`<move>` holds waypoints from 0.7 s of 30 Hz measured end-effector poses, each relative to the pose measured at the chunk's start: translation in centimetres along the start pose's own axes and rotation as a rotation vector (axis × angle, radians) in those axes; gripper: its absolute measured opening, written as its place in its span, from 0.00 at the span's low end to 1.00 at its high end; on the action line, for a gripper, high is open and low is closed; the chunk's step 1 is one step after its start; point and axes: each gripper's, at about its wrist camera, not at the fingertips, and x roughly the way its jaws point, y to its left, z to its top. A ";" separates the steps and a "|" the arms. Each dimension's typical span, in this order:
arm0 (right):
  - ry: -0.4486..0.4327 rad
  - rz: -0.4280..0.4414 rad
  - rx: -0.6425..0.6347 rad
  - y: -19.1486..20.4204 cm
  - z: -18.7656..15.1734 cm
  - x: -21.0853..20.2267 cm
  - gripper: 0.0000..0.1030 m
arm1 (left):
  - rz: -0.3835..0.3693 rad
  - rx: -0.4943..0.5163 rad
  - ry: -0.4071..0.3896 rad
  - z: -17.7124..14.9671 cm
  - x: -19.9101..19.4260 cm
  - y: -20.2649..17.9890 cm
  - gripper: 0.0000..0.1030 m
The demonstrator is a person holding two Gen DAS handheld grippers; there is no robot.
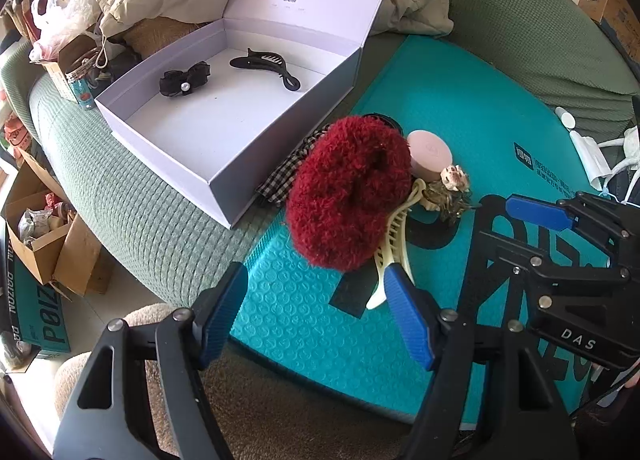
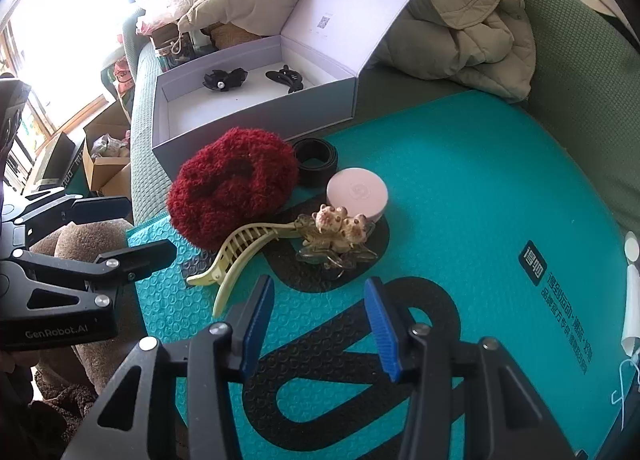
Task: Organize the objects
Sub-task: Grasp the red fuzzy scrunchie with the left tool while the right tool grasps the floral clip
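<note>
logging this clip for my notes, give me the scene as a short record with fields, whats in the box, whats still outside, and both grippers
in box: black fabric bow with a pearl; black plastic claw clip, both inside the open white cardboard box
on teal bubble mailer: fluffy dark red scrunchie, cream plastic claw clip, round pink case, clear hair clip with shell-like flowers, black band
left hand-held gripper: open, empty
right hand-held gripper: open, empty

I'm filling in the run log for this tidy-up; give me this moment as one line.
left gripper: open, empty | right gripper: open, empty | white box: bow clip, black claw clip | mat: red scrunchie, cream claw clip
</note>
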 end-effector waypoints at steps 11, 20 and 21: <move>0.006 0.030 0.028 -1.5 1.6 2.3 0.52 | 0.006 0.022 0.018 3.1 2.7 -0.1 0.67; 0.029 0.046 0.032 -1.9 2.5 4.2 0.52 | -0.019 0.028 0.027 4.1 4.3 0.0 0.67; 0.032 0.049 0.032 -1.9 2.5 4.4 0.52 | -0.025 0.025 0.024 4.2 4.4 0.0 0.67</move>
